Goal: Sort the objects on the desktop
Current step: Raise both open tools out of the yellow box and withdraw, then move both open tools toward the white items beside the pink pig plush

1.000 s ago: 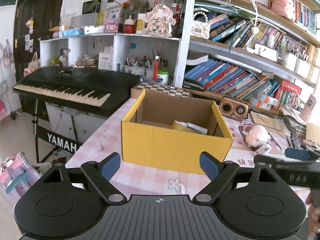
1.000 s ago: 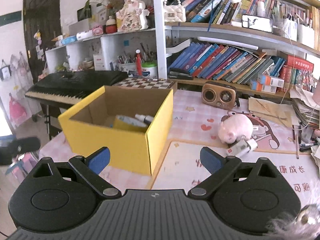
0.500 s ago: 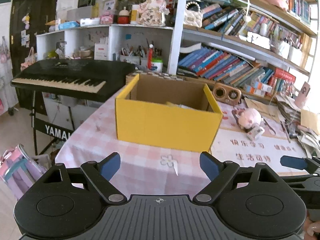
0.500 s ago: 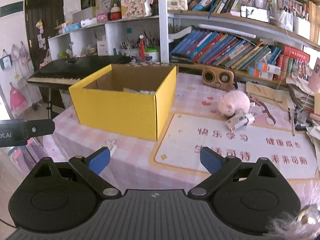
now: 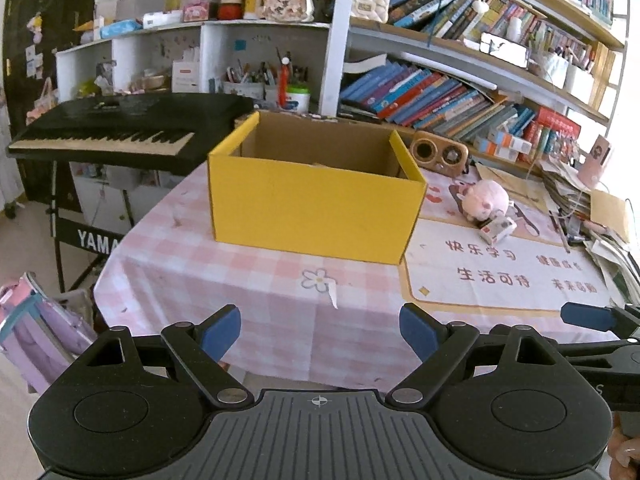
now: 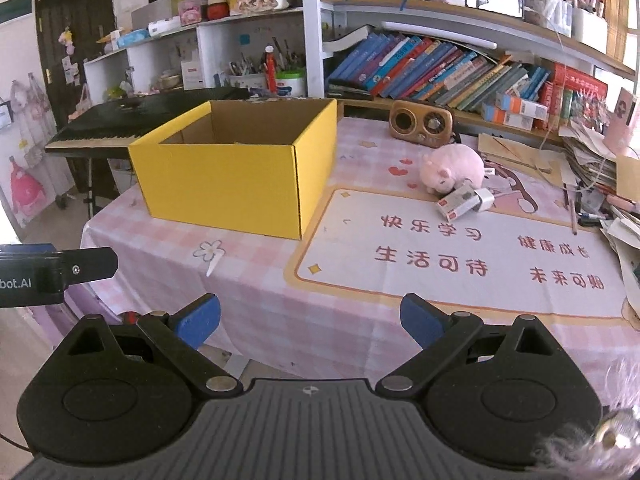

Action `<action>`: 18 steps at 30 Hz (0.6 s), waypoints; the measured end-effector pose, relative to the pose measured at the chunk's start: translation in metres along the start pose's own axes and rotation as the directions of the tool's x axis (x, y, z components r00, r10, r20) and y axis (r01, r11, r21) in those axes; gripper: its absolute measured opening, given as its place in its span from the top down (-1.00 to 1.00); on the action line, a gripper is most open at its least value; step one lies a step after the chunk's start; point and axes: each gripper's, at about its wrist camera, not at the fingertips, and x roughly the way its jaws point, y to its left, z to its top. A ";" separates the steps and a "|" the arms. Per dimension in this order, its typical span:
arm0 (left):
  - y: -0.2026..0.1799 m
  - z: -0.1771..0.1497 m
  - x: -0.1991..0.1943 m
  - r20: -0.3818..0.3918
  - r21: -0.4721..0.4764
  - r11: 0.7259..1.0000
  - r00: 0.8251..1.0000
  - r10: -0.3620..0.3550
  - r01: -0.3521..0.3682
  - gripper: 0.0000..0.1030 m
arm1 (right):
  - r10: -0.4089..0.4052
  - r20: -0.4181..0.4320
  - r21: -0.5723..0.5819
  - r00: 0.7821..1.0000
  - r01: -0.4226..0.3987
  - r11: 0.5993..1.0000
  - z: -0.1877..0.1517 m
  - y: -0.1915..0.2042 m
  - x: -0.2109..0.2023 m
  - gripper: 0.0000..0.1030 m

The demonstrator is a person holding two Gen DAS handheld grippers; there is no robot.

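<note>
A yellow cardboard box (image 5: pixel 316 208) (image 6: pixel 224 188) stands open on the pink checked tablecloth (image 5: pixel 248 288); its contents are hidden by the near wall. Right of it lie a pink plush pig (image 5: pixel 484 200) (image 6: pixel 452 166) and a small white carton (image 5: pixel 496 230) (image 6: pixel 458 200) on a printed mat (image 6: pixel 460 256). My left gripper (image 5: pixel 320 334) is open and empty, hanging off the table's near edge. My right gripper (image 6: pixel 310 320) is open and empty too, also short of the table. The left view shows a right gripper fingertip (image 5: pixel 588 316) at far right.
A wooden speaker (image 6: pixel 422 124) sits behind the pig. Paper stacks and pens (image 6: pixel 596 184) crowd the right edge. Bookshelves (image 5: pixel 440 96) rise behind the table, and a black keyboard (image 5: pixel 120 128) on a stand is at the left. A purple bag (image 5: pixel 32 320) lies on the floor.
Both grippers have pulled back and down from the box, which now looks smaller and farther. The items inside it have dropped out of sight behind its wall. Both stay open.
</note>
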 end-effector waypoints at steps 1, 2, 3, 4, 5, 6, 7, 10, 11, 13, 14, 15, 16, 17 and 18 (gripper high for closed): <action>-0.001 -0.001 0.001 -0.004 0.002 1.000 1.000 -0.006 0.006 -0.73 | -0.005 -0.002 0.002 1.000 0.005 1.000 -0.001 -0.001 0.000 -0.89; -0.003 -0.001 0.002 -0.009 0.004 1.000 1.000 -0.013 0.013 -0.73 | -0.008 -0.004 0.003 1.000 0.008 1.000 -0.001 -0.002 -0.001 -0.89; -0.004 -0.001 0.003 -0.014 0.006 1.000 1.000 -0.020 0.020 -0.73 | -0.012 -0.007 0.003 1.000 0.012 1.000 -0.002 -0.003 -0.001 -0.89; -0.005 -0.002 0.004 -0.018 0.008 1.000 0.999 -0.027 0.027 -0.73 | -0.019 -0.010 0.005 1.000 0.019 1.000 -0.003 -0.004 -0.002 -0.89; -0.006 -0.002 0.005 -0.020 0.009 0.999 0.999 -0.032 0.032 -0.73 | -0.024 -0.012 0.007 1.000 0.024 1.000 -0.004 -0.005 -0.002 -0.89; -0.008 -0.002 0.006 -0.022 0.010 0.999 0.999 -0.038 0.038 -0.73 | -0.031 -0.015 0.011 0.999 0.031 0.999 -0.004 -0.007 -0.003 -0.89; -0.009 -0.001 0.007 -0.023 0.012 0.999 0.999 -0.043 0.043 -0.73 | -0.038 -0.018 0.016 0.999 0.038 0.999 -0.005 -0.009 -0.003 -0.89; -0.014 0.000 0.011 -0.029 0.018 0.998 0.998 -0.060 0.061 -0.73 | -0.056 -0.025 0.029 0.998 0.057 0.998 -0.007 -0.015 -0.004 -0.89; -0.016 0.000 0.012 -0.033 0.021 0.997 0.997 -0.068 0.069 -0.73 | -0.063 -0.028 0.033 0.998 0.064 0.997 -0.007 -0.017 -0.004 -0.89; -0.022 -0.001 0.017 -0.046 0.032 0.996 0.995 -0.085 0.087 -0.73 | -0.077 -0.031 0.043 0.997 0.078 0.996 -0.009 -0.022 -0.004 -0.89; -0.025 -0.002 0.018 -0.052 0.038 0.995 0.994 -0.094 0.096 -0.73 | -0.083 -0.034 0.049 0.996 0.085 0.995 -0.009 -0.026 -0.004 -0.89; -0.030 -0.002 0.020 -0.059 0.047 0.993 0.993 -0.103 0.106 -0.73 | -0.088 -0.036 0.054 0.995 0.090 0.994 -0.010 -0.028 -0.004 -0.89; -0.033 -0.002 0.021 -0.064 0.054 0.992 0.992 -0.109 0.113 -0.73 | -0.094 -0.039 0.062 0.995 0.097 0.993 -0.010 -0.031 -0.003 -0.89; -0.037 -0.002 0.023 -0.067 0.061 0.991 0.991 -0.114 0.119 -0.73 | -0.099 -0.041 0.068 0.994 0.102 0.992 -0.011 -0.034 -0.003 -0.89; -0.040 -0.001 0.025 -0.070 0.067 0.990 0.991 -0.118 0.123 -0.73 | -0.103 -0.043 0.074 0.994 0.106 0.992 -0.011 -0.037 -0.002 -0.89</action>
